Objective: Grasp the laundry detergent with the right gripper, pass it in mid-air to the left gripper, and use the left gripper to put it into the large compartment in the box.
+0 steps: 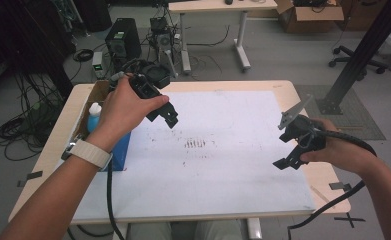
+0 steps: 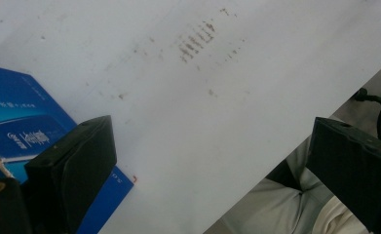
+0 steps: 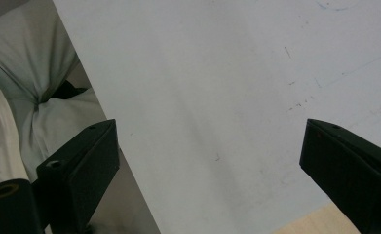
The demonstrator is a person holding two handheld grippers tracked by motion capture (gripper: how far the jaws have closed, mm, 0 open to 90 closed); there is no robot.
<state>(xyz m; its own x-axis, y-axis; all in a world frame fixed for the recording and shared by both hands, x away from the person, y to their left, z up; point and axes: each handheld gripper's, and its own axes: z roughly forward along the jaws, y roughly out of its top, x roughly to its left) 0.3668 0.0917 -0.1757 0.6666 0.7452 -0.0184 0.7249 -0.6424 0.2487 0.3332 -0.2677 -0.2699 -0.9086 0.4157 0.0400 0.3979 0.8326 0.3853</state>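
My left gripper (image 1: 169,116) hangs above the left part of the white board (image 1: 223,150), held in the person's left hand. Its own view looks down on the board between two wide-apart black jaws, so the left gripper (image 2: 212,161) is open and holds nothing. At the board's right edge my right gripper (image 1: 282,162) points down and toward the person. The right gripper (image 3: 210,161) is also open, with bare board between its jaws. A patch of brown smudges (image 1: 195,144) marks the board's middle, and the smudges (image 2: 198,41) show in the left gripper view too.
A blue box (image 1: 119,150) lies at the board's left edge, with a white-capped bottle (image 1: 94,116) in a cardboard box (image 1: 98,92) behind it. The blue box (image 2: 17,122) sits beside my left jaw. Beyond the wooden table (image 1: 328,180) lie cables, a computer tower (image 1: 123,37) and another desk.
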